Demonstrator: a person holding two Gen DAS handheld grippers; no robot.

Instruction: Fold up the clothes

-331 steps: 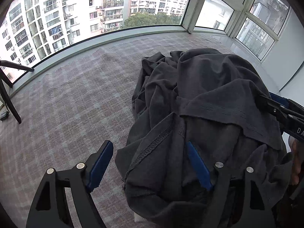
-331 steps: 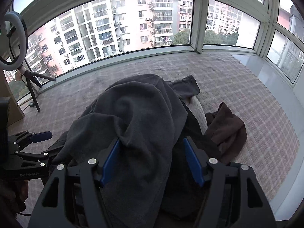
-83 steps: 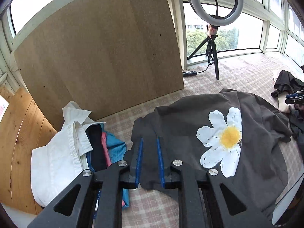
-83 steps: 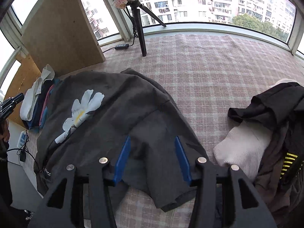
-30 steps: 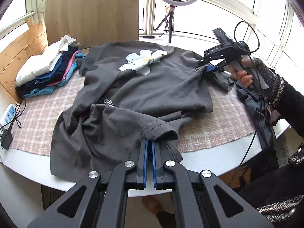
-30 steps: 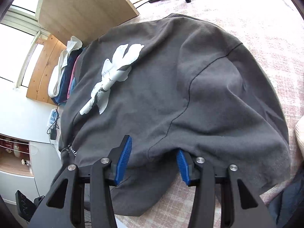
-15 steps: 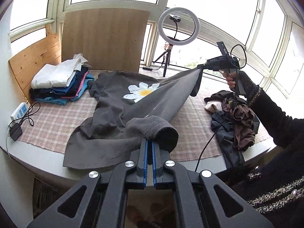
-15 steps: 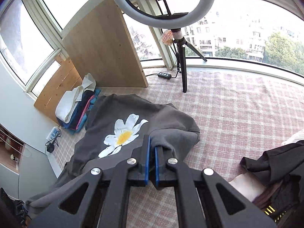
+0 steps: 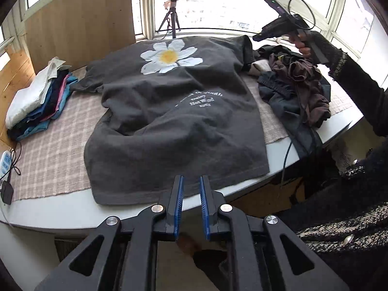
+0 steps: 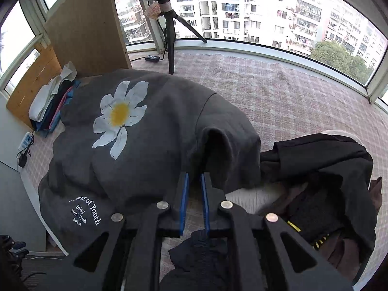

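The left gripper [image 9: 191, 181] hangs slightly open and empty at the near hem of the grey shirt [image 9: 169, 111], which lies on the table [image 9: 60, 211]. The right gripper [image 10: 194, 181], slightly open, holds nothing.

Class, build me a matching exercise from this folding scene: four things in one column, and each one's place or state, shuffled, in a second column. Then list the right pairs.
Column 1
1. grey daisy T-shirt
2. folded stack of clothes
3. unfolded pile of dark clothes
4. left gripper

Column 2
A. heaped at the table's right end
B. open and empty, near the table's front edge
C. spread out in the middle of the table
D. piled neatly at the table's left end

Pairs: 1-C, 2-D, 3-A, 4-B
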